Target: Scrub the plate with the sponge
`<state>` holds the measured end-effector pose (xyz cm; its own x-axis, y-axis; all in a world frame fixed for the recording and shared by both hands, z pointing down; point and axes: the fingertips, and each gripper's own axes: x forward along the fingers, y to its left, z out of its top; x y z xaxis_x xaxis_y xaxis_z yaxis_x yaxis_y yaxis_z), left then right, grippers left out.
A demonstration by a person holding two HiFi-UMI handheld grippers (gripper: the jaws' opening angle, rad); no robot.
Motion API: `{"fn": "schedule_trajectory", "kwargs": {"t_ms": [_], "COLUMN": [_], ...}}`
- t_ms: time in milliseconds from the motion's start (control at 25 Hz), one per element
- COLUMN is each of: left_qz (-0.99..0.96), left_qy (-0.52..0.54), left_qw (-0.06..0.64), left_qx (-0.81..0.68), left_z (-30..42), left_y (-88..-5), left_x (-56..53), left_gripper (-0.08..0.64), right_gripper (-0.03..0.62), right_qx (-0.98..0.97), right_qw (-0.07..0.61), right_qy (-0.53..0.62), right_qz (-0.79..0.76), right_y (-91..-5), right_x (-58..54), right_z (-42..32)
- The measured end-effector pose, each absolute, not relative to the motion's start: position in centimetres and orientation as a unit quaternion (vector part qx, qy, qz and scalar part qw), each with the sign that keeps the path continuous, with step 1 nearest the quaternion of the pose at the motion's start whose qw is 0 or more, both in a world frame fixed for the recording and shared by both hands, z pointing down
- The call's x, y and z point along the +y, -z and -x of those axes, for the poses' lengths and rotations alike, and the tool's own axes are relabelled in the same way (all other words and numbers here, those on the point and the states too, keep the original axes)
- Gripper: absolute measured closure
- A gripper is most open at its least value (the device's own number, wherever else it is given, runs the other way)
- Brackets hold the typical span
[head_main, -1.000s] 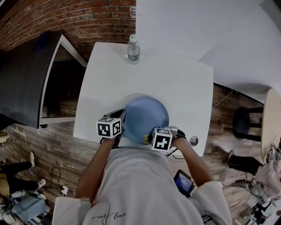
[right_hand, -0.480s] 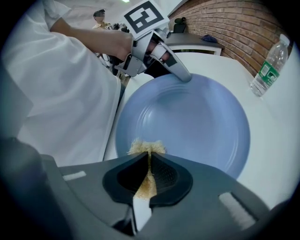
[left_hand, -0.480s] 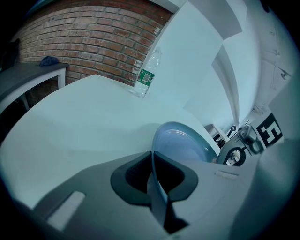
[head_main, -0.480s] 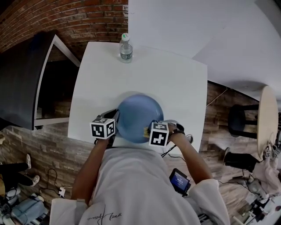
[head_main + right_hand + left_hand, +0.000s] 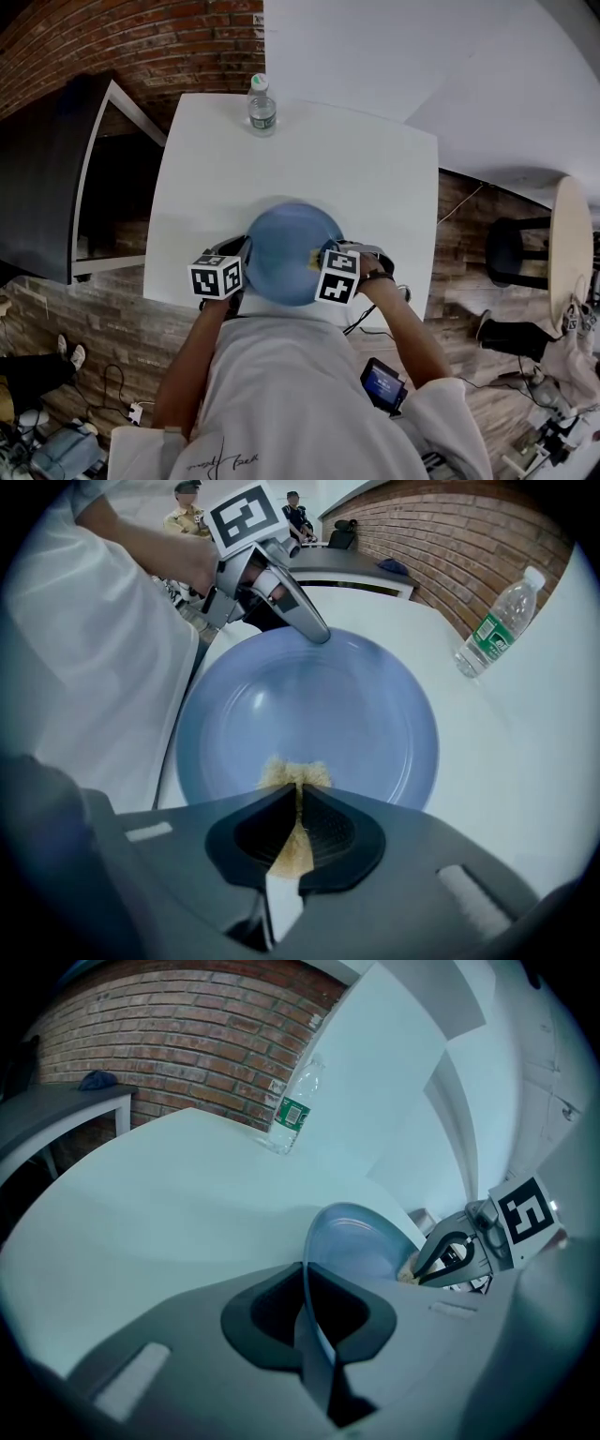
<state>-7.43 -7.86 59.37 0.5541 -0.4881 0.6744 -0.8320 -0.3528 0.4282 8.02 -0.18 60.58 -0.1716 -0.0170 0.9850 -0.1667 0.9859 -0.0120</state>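
I see the white counter (image 5: 375, 187) with the blue plate (image 5: 281, 253) at its near edge. My left tongs (image 5: 314, 1335) are clamped narrowly on the plate's left rim. A water bottle (image 5: 262, 105) stands upright at the far edge, well apart. My right tongs (image 5: 292, 827) pinch the yellow sponge (image 5: 295, 772), which touches the plate's inner face near its right rim.

Left tongs (image 5: 307, 1283) slant downward, right tongs (image 5: 298, 794) point straight down, both clamped tight around their loads.
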Motion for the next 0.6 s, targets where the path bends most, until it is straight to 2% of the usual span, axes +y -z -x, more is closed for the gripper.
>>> {"fn": "schedule_trajectory", "kwargs": {"t_ms": [600], "left_qz": [-0.792], "left_qy": [-0.224], "left_qw": [0.388], "left_qx": [-0.415], "left_z": [7.4], "left_y": [-59.5], "left_x": [-7.9], "left_gripper": [0.528], "right_gripper": [0.568], "right_qx": [-0.763], "right_qw": [0.639], "right_qy": [-0.034], "right_qz": [-0.095], "right_y": [-60.8], "right_x": [-2.2], "right_z": [-8.2]}}
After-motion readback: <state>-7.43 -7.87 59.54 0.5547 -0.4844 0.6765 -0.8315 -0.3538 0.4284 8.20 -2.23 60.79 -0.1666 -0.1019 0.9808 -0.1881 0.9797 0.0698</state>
